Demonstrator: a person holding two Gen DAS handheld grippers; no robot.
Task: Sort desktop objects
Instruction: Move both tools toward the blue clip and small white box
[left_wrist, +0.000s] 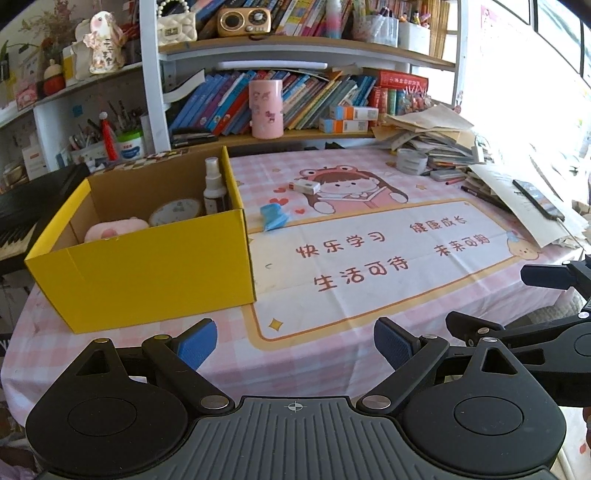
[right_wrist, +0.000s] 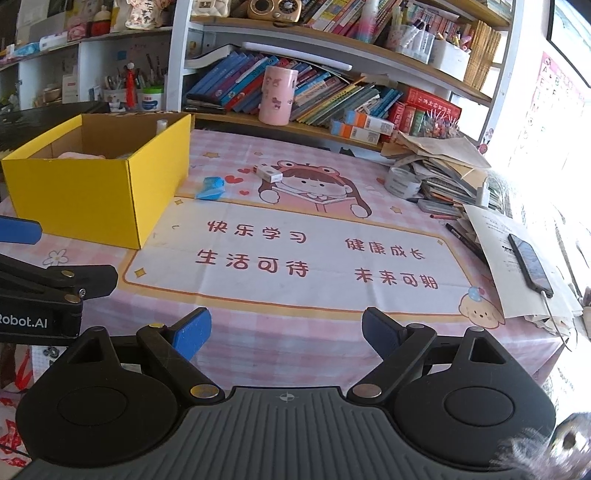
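A yellow cardboard box (left_wrist: 147, 269) (right_wrist: 85, 192) stands on the left of the pink table mat. Inside it I see a spray bottle (left_wrist: 214, 188), a round tin (left_wrist: 175, 212) and a pink soft item (left_wrist: 110, 230). A blue crumpled packet (left_wrist: 273, 218) (right_wrist: 211, 187) lies just right of the box. A small white carton (left_wrist: 304, 187) (right_wrist: 268, 172) lies beyond it on the cartoon girl print. My left gripper (left_wrist: 295, 343) hangs open over the near table edge, nothing between its fingers. My right gripper (right_wrist: 286, 332) is open and empty too, beside the left one.
A tape roll (left_wrist: 412, 160) (right_wrist: 402, 181), pens and a paper pile crowd the right side, with a phone (right_wrist: 530, 266) on top. A pink cup (left_wrist: 266, 109) stands on the low bookshelf behind. A keyboard instrument (left_wrist: 22, 221) lies left of the box.
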